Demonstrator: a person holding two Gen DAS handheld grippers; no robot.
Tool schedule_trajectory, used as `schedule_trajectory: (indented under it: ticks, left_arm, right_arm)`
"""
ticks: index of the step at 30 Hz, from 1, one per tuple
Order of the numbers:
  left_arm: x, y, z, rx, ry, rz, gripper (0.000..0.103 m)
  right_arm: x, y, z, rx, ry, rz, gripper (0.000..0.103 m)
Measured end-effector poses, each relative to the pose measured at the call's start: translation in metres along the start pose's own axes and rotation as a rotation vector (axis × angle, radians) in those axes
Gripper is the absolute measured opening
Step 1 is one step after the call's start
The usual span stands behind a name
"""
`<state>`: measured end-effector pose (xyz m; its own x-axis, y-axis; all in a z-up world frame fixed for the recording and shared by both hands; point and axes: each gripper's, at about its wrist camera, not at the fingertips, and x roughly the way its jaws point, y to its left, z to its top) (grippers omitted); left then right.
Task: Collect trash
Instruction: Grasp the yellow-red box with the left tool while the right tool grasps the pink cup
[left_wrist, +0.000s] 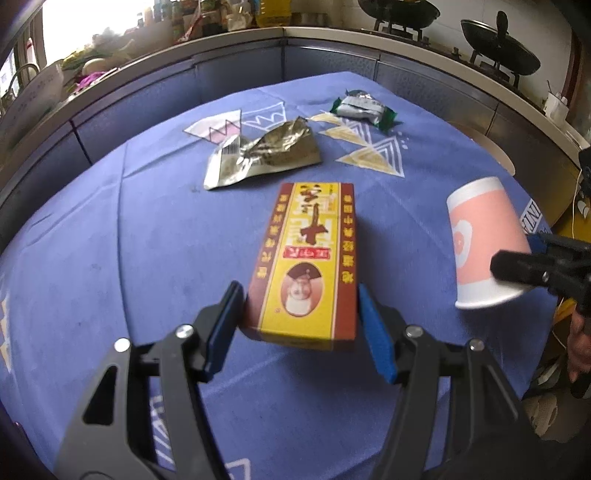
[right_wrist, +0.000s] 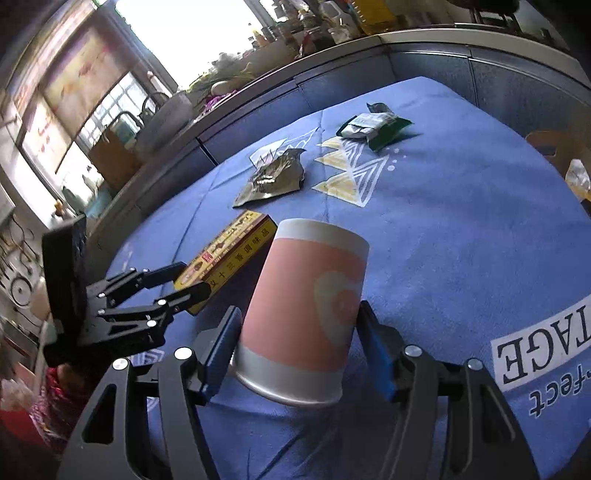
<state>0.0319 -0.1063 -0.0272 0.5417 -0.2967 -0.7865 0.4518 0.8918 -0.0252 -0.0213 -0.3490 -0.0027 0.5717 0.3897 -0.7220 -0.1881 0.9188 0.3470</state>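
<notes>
My left gripper (left_wrist: 301, 314) is shut on a yellow and brown carton (left_wrist: 306, 258) and holds it above the blue tablecloth (left_wrist: 110, 258). My right gripper (right_wrist: 297, 339) is shut on a pink and white paper cup (right_wrist: 306, 310), upside down, held off the table; the cup also shows in the left wrist view (left_wrist: 484, 243). The carton (right_wrist: 225, 254) and the left gripper (right_wrist: 199, 291) show at the left of the right wrist view. A crumpled gold wrapper (left_wrist: 262, 155) (right_wrist: 275, 177) and a green and white wrapper (left_wrist: 364, 109) (right_wrist: 373, 127) lie further back on the cloth.
A grey counter (left_wrist: 229, 48) with bottles and vegetables curves behind the table. Black woks (left_wrist: 498, 48) sit on a stove at the back right. A wooden stool (right_wrist: 554, 147) stands past the table's right edge.
</notes>
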Motion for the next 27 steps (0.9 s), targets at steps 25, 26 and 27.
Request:
schedule_trajectory:
  ticks: [25, 26, 27]
  left_arm:
    - [0.017, -0.001, 0.007, -0.055, 0.057, -0.015, 0.07]
    - [0.019, -0.001, 0.007, -0.053, 0.061, -0.01, 0.07]
    - [0.02, -0.001, 0.006, -0.052, 0.065, -0.004, 0.07]
  right_arm:
    - [-0.017, 0.022, -0.029, -0.161, -0.124, -0.138, 0.072]
    - [-0.019, 0.023, -0.03, -0.163, -0.132, -0.139, 0.072]
    - [-0.021, 0.022, -0.031, -0.162, -0.138, -0.138, 0.072]
